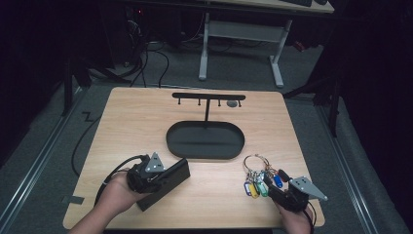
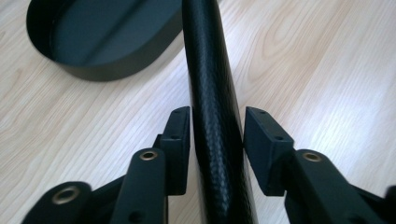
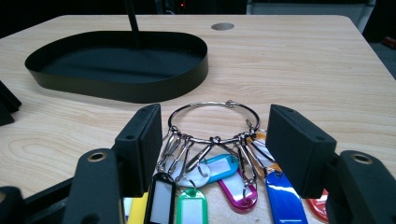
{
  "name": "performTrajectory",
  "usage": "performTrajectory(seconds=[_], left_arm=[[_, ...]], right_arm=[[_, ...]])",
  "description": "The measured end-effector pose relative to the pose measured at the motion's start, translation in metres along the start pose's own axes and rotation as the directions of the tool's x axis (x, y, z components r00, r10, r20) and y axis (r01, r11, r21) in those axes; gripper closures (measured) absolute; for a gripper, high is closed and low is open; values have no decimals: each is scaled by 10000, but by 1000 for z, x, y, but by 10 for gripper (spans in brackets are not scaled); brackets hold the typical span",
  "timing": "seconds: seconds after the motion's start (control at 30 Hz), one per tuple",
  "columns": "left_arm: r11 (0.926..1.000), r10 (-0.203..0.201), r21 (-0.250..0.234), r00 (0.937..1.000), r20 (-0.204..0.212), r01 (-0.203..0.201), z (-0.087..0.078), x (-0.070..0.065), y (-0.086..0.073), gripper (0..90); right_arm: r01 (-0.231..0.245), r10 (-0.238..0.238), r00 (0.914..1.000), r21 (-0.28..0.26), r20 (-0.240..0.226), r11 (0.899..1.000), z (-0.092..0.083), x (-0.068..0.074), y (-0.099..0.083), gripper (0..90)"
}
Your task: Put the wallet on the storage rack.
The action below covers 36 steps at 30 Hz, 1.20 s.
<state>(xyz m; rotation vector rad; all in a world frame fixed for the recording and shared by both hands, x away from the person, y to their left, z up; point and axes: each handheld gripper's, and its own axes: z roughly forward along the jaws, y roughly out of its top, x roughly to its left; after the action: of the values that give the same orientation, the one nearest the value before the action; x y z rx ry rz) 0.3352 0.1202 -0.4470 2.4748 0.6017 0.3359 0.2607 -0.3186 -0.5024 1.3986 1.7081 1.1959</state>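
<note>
left claw (image 2: 217, 140) parted around black case (image 2: 212, 93), right claw (image 3: 215, 140) wide over key ring (image 3: 212, 122)

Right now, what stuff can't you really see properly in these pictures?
- Black case: left gripper view, its far and near ends are cut off by the picture's edges.
- Key tags: right gripper view, the bottom edge cuts them; the right tool covers some.
- Hooks on the stand's bar: high view, too small to count surely.
- Tray: left gripper view, cut off by the top edge.
</note>
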Motion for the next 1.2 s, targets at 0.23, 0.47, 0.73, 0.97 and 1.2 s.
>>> performTrajectory(seconds=[0.23, 0.47, 0.73, 0.97, 1.2], left_arm=[[9937, 599, 961, 9981, -143, -582, -7, -7, 3, 581], [9900, 343, 1365, 9993, 124, -357, -15, -2, 6, 564], [9808, 230, 1923, 9986, 477, -317, -16, 5, 5, 563], [9655, 217, 2579, 9983, 535, -348, -10, 8, 9, 591], [9482, 128, 3160, 9979, 641, -324, -6, 10, 20, 678]], right_arm=[[-36, 36, 9999, 20, -95, 10000, 1, 1, 0, 365], [-114, 113, 9998, -19, -153, 9999, 0, -1, 0, 365], [-262, 261, 9996, -66, -135, 9996, -2, -5, 0, 365], [-262, 262, 9995, -26, -171, 9997, 0, -4, 0, 365], [-296, 296, 9994, -38, -189, 9996, 0, -5, 0, 365]])
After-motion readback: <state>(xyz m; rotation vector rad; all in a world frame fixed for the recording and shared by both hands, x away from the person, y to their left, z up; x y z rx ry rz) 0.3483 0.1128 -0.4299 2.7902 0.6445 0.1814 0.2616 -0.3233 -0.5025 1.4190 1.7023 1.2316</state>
